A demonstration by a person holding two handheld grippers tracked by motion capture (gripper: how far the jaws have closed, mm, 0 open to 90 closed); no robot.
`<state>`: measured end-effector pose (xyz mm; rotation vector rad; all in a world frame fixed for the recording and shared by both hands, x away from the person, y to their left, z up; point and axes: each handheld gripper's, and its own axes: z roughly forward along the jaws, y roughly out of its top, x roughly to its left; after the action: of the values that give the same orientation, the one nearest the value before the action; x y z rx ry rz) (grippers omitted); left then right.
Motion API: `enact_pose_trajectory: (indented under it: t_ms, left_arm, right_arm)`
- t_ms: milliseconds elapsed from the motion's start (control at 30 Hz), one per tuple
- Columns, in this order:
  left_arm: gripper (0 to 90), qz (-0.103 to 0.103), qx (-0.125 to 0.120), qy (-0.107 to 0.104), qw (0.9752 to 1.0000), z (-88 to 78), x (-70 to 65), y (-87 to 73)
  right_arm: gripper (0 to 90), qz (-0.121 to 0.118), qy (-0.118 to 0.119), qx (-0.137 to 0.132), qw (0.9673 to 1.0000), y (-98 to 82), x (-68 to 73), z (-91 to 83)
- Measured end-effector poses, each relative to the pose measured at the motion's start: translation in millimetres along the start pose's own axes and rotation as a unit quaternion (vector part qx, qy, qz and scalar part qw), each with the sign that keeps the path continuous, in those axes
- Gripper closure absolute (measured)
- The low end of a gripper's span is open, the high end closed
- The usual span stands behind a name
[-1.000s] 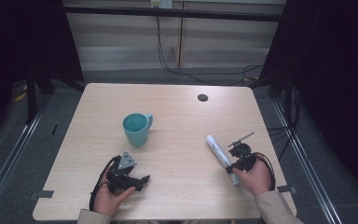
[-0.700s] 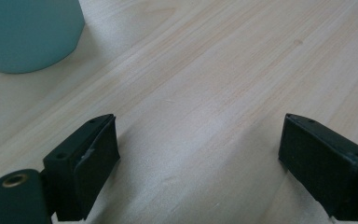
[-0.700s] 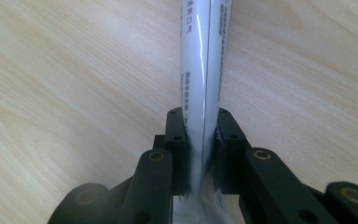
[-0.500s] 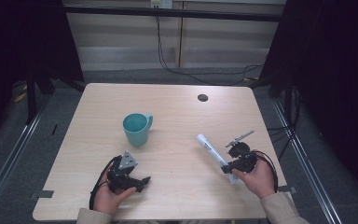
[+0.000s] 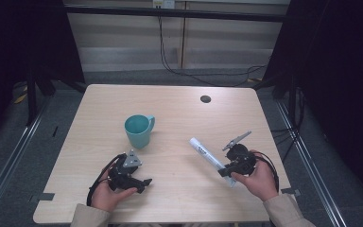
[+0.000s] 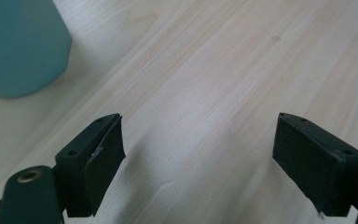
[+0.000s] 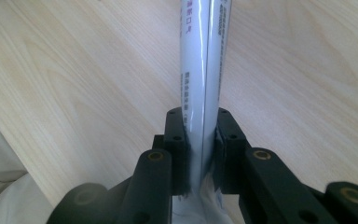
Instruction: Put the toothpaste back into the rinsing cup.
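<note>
A white tube [image 5: 207, 154] with small print sticks out up and to the left from my right gripper [image 5: 225, 170], which is shut on its lower end above the table's right front. In the right gripper view the tube [image 7: 204, 70] runs straight up between the jaws of my right gripper [image 7: 201, 140]. A teal mug [image 5: 138, 130] stands upright left of centre. My left gripper [image 5: 144, 183] rests near the front edge below the mug, open with nothing between its jaws. In the left gripper view the mug [image 6: 21, 44] fills the top left corner beyond my left gripper [image 6: 214, 149].
The light wooden table [image 5: 179, 109] has a dark round hole [image 5: 205, 99] at the back right. Dark floor, metal rails and black cables surround the table.
My right gripper has moved left and lifted the tube, whose free end has swung toward the table's middle. The left gripper and the mug have stayed put.
</note>
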<state>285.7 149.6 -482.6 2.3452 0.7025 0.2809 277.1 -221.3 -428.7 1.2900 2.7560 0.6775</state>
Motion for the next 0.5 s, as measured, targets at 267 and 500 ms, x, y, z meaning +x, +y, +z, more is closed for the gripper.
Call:
enact_pose_trajectory:
  t_ms: [267, 500]
  left_arm:
    - [16.4, 0.043, 0.031, -0.021, 0.9984, -11.1, 0.9, 23.6]
    - [16.9, 0.072, 0.044, -0.028, 0.996, -16.8, -1.0, 44.3]
  right_arm:
    - [78.0, -0.033, 0.008, 0.007, 0.9994, 4.3, 7.6, 4.9]
    - [77.9, -0.066, 0.005, 0.022, 0.9976, 11.0, 16.2, 8.7]
